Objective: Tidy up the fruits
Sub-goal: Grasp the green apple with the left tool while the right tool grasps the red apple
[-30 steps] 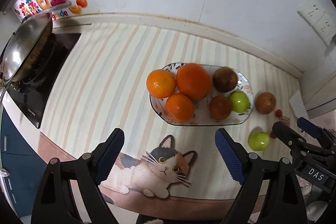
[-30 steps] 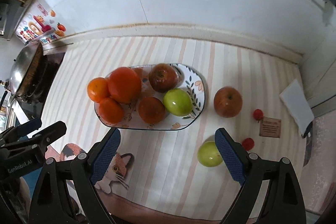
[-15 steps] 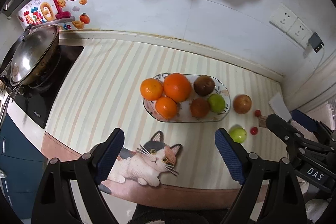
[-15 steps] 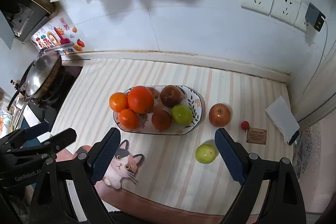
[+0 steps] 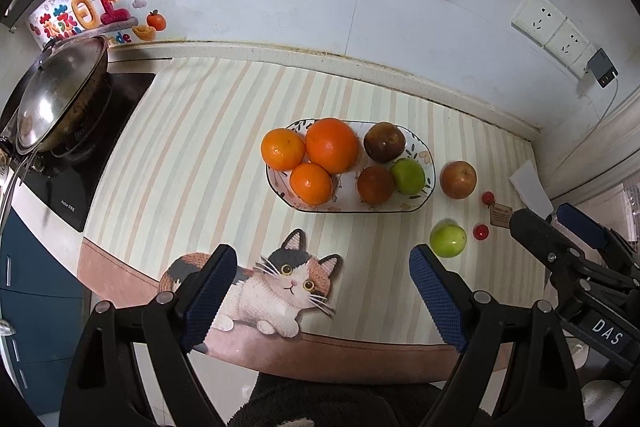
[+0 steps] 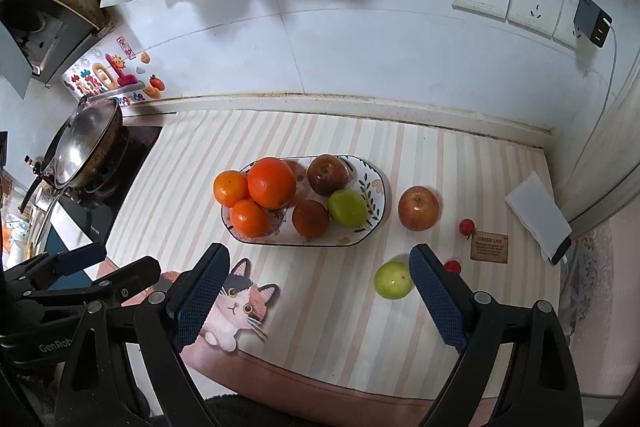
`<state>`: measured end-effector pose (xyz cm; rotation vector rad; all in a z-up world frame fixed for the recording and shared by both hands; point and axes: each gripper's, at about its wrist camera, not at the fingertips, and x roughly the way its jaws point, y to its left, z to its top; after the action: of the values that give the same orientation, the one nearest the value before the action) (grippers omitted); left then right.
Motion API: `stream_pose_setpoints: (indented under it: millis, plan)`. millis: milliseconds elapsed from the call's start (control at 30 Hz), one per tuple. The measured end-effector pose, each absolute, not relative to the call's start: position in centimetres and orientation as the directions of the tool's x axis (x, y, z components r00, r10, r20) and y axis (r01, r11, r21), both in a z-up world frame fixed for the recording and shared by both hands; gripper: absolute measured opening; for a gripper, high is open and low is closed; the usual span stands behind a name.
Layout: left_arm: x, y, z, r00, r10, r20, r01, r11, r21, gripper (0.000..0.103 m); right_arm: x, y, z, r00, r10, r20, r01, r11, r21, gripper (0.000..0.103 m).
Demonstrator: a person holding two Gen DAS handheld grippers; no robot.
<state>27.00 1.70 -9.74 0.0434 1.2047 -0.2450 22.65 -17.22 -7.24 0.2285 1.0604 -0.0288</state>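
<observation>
Pulling both claws back and up from counter; view widening. Left claw (image 5: 320, 291) and right claw (image 6: 318, 289) gaping wide, empty. Green apple (image 6: 393, 279) still loose at 5 o'clock of plate (image 6: 378, 195); pickup not yet begun.

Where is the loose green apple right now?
In the right wrist view the green apple lies on the striped mat, off the plate, below the red apple and left of a small red fruit.

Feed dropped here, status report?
Both claws, left and right, open, empty. Green apple and red apple off the plate. Path clear.
</observation>
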Motion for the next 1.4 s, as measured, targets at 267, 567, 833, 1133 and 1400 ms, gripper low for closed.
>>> stream_pose_setpoints:
  millis: [267,567,833,1133,1400]
  plan:
    - [28.5,-0.3,-11.1,0.395,-0.085,-0.915,0.216,0.976,0.003,0.088,24.2,-21.4,-9.4,0.486,0.120,-0.866,0.204,0.947,0.247,0.093]
    - [30.7,-6.5,-17.8,0.381,0.037,-0.924,0.271,0.951,0.150,0.088,29.3,-30.6,-20.4,0.343,0.172,-0.923,0.347,0.890,0.295,0.093]
    - [31.3,-12.5,-23.2,0.302,0.068,-0.951,0.348,0.921,0.177,0.088,34.2,-33.1,-28.3,0.259,0.222,-0.940,0.352,0.885,0.306,0.080]
    - [31.7,-15.4,-25.8,0.235,0.079,-0.969,0.379,0.911,0.166,0.088,35.7,-32.9,-31.0,0.249,0.185,-0.951,0.278,0.927,0.253,0.065]
    - [30.3,-17.8,-26.9,0.110,-0.066,-0.992,0.421,0.907,-0.014,0.088,31.4,-35.5,-30.4,0.228,0.192,-0.955,0.299,0.919,0.256,0.064]
